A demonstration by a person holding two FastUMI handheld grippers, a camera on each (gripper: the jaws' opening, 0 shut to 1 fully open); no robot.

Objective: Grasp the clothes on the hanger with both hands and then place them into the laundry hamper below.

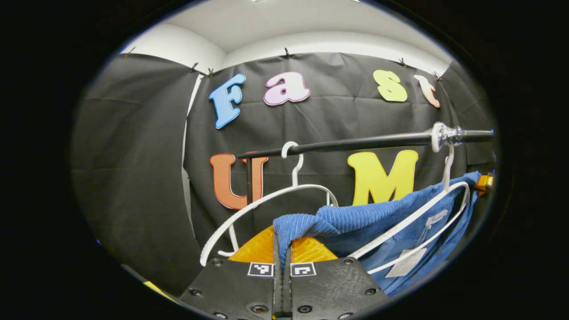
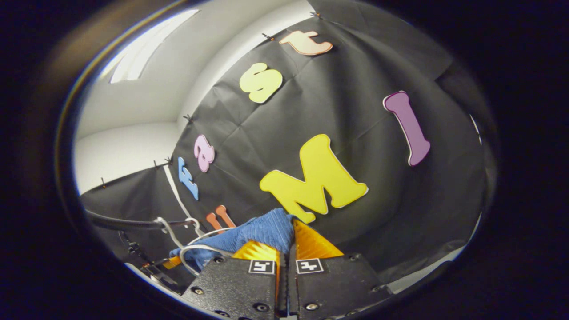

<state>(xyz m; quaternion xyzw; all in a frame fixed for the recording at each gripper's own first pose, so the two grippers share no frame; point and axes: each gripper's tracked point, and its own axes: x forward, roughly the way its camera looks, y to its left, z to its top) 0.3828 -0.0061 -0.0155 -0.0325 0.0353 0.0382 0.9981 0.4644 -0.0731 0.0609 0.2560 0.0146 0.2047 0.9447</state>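
- Risk, hanger: the blue garment [image 1: 382, 222] is draped over a white hanger [image 1: 444, 209] that hangs from the black rail [image 1: 355, 143]. Judged from the left gripper view, a straight downward pull could drag the hanger along or snag cloth on its arm, because the fabric lies across the wire.
- Risk, uneven pull: the two grippers grip separate folds; if one hand moves ahead of the other, a fold may slip from its pinch.
- Risk, neighbour: an empty white hanger [image 1: 266, 202] hangs just beside on the same rail and could be caught by the cloth as it swings.
- Left gripper [image 1: 282, 249]: jaws closed to a narrow slit, a ribbed fold of the garment pinched between the fingers.
- Right gripper [image 2: 286, 246]: jaws likewise nearly together, clamping a blue fold [image 2: 262, 233] at the fingertips.
- Position of the task's thing: the garment is up at the rail, held by both grippers and partly on its hanger.
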